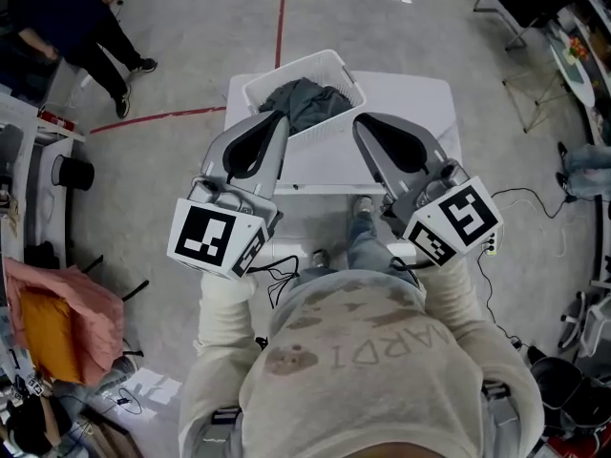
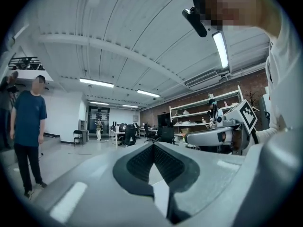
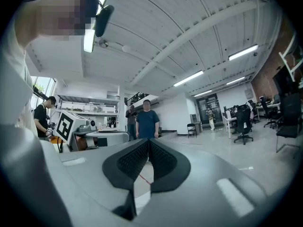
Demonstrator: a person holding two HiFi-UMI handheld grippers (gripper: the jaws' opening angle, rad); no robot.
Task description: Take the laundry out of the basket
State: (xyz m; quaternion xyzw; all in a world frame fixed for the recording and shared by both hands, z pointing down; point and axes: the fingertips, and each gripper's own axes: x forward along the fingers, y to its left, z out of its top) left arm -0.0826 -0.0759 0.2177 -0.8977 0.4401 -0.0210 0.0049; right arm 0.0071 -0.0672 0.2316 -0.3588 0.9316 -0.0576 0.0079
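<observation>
**Beyond both claw tips, the laundry lies in its basket**

Beneath and all round the two claws spreads a pale grey polished floor (image 1: 401, 27). A thin red tape line (image 1: 281, 17) crosses it far past the tips.

A white rectangular desk (image 1: 420, 113) stands ahead of and below the claws, with its bare right part lying beyond the right claw.

A standing person in a dark blue T-shirt (image 1: 67, 27) is well off to the left of the left claw. In the right gripper view this person (image 3: 147, 119) appears straight past the tips.

On the desk sits a white slatted plastic basket (image 1: 277, 76). In the head view it shows between and just past the two tips, turned at an angle to the desk edge.

Dark grey crumpled laundry (image 1: 305, 101) is heaped inside the basket, showing in the gap between the claws.

The left claw (image 1: 279, 118) is clenched, its ribbed black pads meeting at the tip with nothing between them.

The right claw (image 1: 363, 120) is clenched the same way and grasps nothing.

Both claws point out across the room rather than down into the basket.

Behind each claw, nearest the person's sleeves, sits a white cube with black square markers, one on the left (image 1: 215, 239) and one on the right (image 1: 453, 219).
</observation>
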